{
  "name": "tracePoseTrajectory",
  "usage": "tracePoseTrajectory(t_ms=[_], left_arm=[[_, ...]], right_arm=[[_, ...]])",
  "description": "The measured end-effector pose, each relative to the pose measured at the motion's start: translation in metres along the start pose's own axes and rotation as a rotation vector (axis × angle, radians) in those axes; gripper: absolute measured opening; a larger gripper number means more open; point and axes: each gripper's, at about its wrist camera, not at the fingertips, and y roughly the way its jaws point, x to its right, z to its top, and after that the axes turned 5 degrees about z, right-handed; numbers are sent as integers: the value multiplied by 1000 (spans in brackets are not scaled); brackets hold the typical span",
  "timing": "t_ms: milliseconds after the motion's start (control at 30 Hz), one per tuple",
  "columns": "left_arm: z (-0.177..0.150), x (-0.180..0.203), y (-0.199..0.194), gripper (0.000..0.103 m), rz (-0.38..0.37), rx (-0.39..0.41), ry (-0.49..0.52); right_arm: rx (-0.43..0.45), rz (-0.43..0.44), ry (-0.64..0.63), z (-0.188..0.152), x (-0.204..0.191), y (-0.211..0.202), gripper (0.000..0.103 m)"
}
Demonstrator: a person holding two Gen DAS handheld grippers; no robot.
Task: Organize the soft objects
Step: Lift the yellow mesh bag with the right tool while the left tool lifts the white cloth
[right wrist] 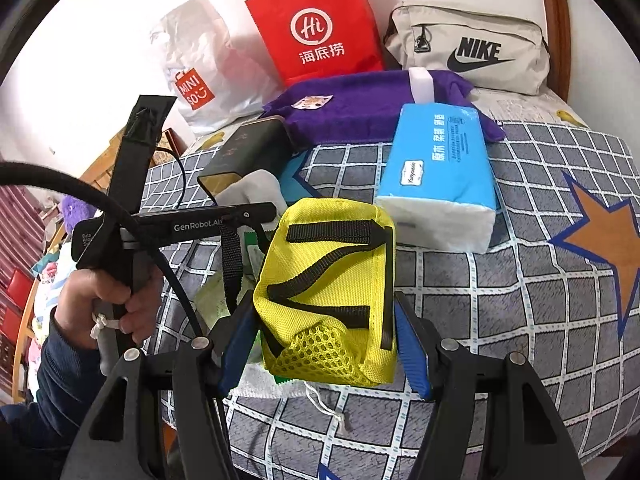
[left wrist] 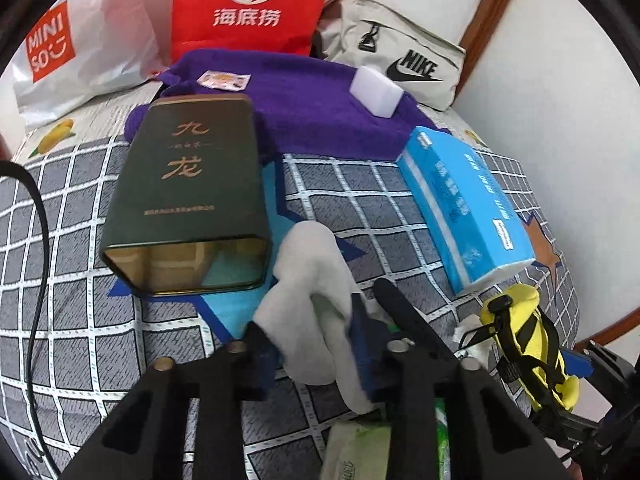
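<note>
My left gripper (left wrist: 316, 340) is shut on a crumpled white cloth (left wrist: 308, 276), which bulges up between its blue pads just in front of the open mouth of a dark green tin (left wrist: 188, 200) lying on its side. In the right wrist view the same cloth (right wrist: 256, 190) shows beside the tin (right wrist: 248, 148). My right gripper (right wrist: 324, 346) is shut on a yellow pouch (right wrist: 332, 280) with black straps, a blue pad pressing on each side of it. The pouch (left wrist: 532, 340) also appears at the right of the left wrist view.
On the checked bedspread (right wrist: 520, 300) lie a blue tissue pack (right wrist: 440, 172), a purple towel (right wrist: 360, 104) bearing a white block (right wrist: 420, 84), and a green packet (left wrist: 356, 452). Behind stand a red paper bag (right wrist: 320, 28), a white plastic bag (right wrist: 200, 76) and a beige Nike pouch (right wrist: 472, 48). A person's hand (right wrist: 104, 304) grips the left tool.
</note>
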Motion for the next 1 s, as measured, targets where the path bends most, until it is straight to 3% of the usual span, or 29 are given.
tracePoseTrajectory(t_ms=[233, 1000], left_arm=[[-1, 3, -17, 19, -49, 32, 12], [7, -20, -93, 19, -5, 152, -46]], right_arm=[[15, 12, 10, -1, 3, -7, 64], [75, 33, -29, 19, -12, -30, 64]])
